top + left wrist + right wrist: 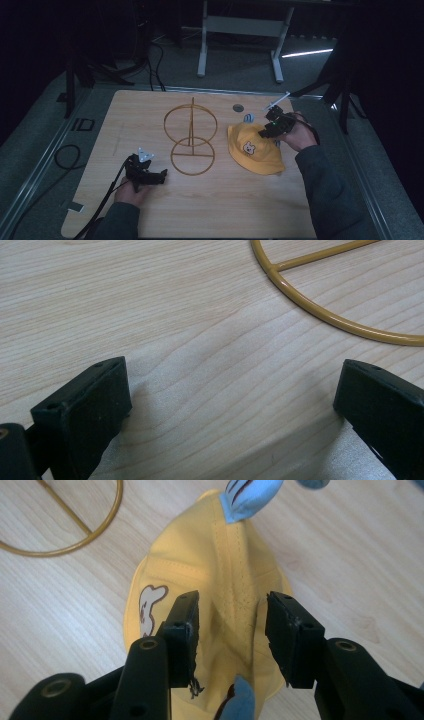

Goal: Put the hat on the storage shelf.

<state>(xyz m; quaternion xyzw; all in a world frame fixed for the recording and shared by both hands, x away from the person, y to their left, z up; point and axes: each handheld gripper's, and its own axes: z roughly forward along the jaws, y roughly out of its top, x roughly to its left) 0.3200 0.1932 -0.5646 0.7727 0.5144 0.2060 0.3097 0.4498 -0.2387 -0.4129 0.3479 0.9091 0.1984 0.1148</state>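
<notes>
**With jaws straddling the hat's crown, a soft pick**

While the left gripper (161, 176) rests wide open and empty on the pale wooden table (225, 210), the right gripper (231, 630) stands partly open astride the yellow fabric bucket hat (255, 150), clamping nothing. Light and floppy, it probably suits a crown-ridge pinch. Beyond, the gold wire 2-ring stand (191, 142) leaves open room; the hat's brim lies near the right edge.

No readable text, brand or number anywhere. Closest thing is a little bear-face patch (148, 608) on the yellow hat (225, 580), just left of the right gripper's jaws.
</notes>
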